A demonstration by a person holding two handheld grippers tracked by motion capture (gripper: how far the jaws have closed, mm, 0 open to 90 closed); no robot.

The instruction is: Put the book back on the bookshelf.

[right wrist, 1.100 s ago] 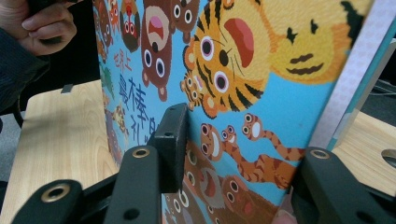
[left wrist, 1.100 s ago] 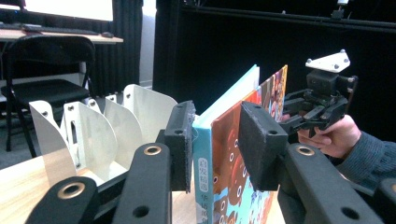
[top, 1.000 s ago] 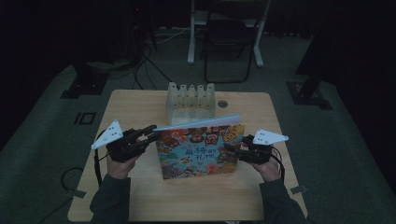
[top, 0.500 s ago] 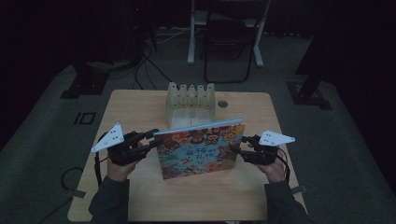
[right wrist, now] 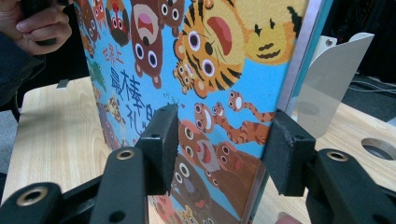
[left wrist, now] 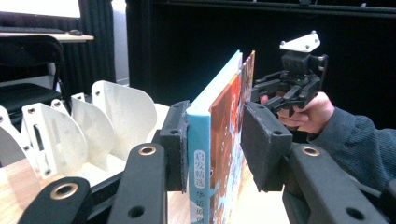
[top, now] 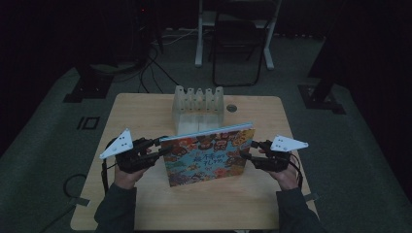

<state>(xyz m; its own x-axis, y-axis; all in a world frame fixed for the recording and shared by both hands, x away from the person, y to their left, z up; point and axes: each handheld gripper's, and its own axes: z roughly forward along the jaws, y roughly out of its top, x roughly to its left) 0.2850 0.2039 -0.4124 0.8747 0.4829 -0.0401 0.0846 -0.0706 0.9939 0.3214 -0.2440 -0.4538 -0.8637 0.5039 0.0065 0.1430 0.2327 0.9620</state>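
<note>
A picture book with cartoon animals on a blue cover stands upright on its lower edge on the wooden table, tilted slightly. My left gripper is shut on its spine end, with both pads pressed on the covers. My right gripper is at the opposite edge. Its jaws straddle the book with a gap wider than the book, so it stands open. The right gripper and the hand holding it show beyond the book.
A white rack with several upright dividers stands just behind the book, close to the left jaw and beside the right jaw. A round hole is in the tabletop by the rack. A chair stands on the floor beyond.
The book and both grippers have shifted only slightly, a little toward the person. The left gripper's hold on the spine is the same.
</note>
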